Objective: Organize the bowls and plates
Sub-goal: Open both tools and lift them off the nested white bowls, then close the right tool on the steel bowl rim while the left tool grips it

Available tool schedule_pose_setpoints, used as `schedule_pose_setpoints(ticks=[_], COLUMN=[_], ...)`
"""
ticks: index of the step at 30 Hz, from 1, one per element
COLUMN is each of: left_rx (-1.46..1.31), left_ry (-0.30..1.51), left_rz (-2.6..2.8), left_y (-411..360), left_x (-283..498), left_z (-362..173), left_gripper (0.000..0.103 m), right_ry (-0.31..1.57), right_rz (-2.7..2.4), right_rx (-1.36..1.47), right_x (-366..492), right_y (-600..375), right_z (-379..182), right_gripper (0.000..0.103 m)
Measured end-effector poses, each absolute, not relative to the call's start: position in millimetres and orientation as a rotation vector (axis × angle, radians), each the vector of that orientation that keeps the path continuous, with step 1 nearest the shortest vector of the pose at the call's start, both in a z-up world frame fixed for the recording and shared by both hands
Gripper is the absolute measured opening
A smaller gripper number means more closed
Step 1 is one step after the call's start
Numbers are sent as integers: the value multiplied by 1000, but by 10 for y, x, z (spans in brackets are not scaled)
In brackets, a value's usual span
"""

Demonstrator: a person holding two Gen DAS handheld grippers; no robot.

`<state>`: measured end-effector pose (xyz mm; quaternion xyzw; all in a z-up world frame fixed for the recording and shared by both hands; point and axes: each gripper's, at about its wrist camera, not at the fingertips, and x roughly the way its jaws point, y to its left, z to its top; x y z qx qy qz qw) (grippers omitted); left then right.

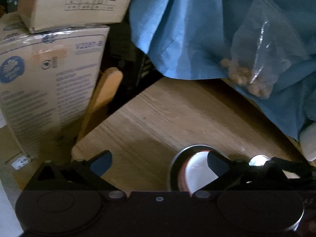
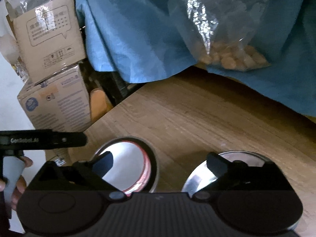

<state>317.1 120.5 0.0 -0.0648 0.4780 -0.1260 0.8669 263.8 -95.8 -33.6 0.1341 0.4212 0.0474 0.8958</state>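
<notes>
Wooden table (image 2: 197, 114): two bowls (image 2: 128, 164), both hand-held grippers spread.

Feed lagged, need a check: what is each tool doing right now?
Left tool: open, holding nothing, fingers over the table beside the red-rimmed bowl.
Right tool: open, holding nothing, between that bowl and the steel bowl.

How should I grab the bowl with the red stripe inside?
Probably by its rim. The red-striped bowl sits upright on the wooden table with its mouth facing up, so come down from above and put one finger inside the wall and one outside. The right gripper is open above it; its far rim, away from the shiny bowl, looks freest.
</notes>
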Motion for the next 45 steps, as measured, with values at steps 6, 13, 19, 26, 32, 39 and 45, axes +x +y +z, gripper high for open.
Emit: schedule_pose_setpoints(ticks=[6, 13, 19, 26, 32, 39, 45], left_rx=[-113, -72, -29, -1, 37, 88, 129], left_ry=[1039, 1095, 1145, 1170, 1176, 1193, 1208], left_rz=[-233, -229, -234, -236, -227, -202, -184], left_y=[1351, 1393, 1326, 1219, 1123, 1061, 1024], left_x=[3150, 3094, 3091, 3092, 3120, 3171, 3177], left_z=[-102, -235, -313, -377, -410, -451, -482], left_gripper=[102, 102, 102, 102, 102, 102, 101], right_ry=[870, 900, 932, 953, 941, 931, 874], right_rz=[28, -5, 7, 41, 78, 112, 151], right_rx=[193, 115, 69, -17, -152, -235, -361], right_x=[2609, 2603, 2610, 2609, 2606, 2657, 2628], right_y=[-999, -1001, -945, -832, -660, -587, -480], right_z=[-362, -431, -470, -504, -530, -562, -590], right_gripper=[103, 103, 103, 103, 103, 103, 98])
